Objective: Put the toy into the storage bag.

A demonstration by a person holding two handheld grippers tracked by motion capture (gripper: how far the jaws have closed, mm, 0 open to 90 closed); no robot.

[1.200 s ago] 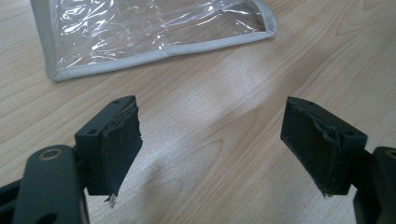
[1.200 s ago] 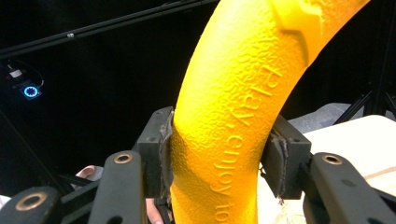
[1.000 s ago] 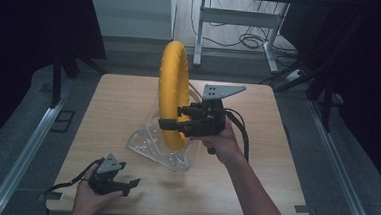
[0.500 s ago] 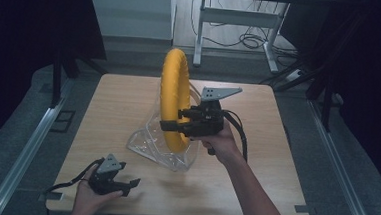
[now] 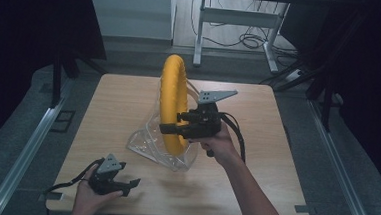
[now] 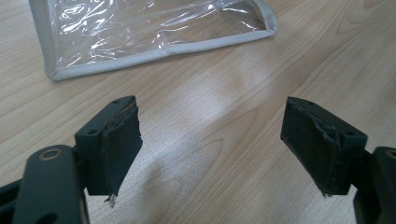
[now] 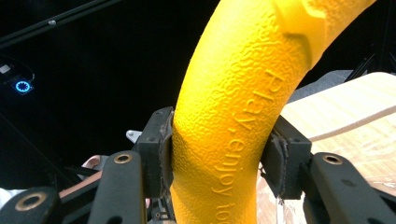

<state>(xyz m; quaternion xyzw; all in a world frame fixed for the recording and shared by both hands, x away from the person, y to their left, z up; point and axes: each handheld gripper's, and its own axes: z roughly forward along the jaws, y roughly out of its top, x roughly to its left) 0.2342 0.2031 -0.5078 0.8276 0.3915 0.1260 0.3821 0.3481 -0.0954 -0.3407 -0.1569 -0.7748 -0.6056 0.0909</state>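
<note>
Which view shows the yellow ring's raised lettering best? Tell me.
The right gripper view: the yellow ring sits close between the jaws, lettering readable. The high view shows the whole ring, lettering too small. The left gripper view faces table and clear bag.

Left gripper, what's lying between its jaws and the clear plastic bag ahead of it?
Nothing: in the left gripper view, bare wooden table runs from the open left gripper to the clear plastic bag.

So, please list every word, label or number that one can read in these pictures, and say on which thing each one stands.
"Play. enjoy too": raised letters along the yellow ring, seen in the right gripper view where the right claw is shut on it; the last word runs out of the picture, so its end is uncertain.
Clear plastic bag: no text to read.
Left claw, open above the table: no markings to read.
</note>
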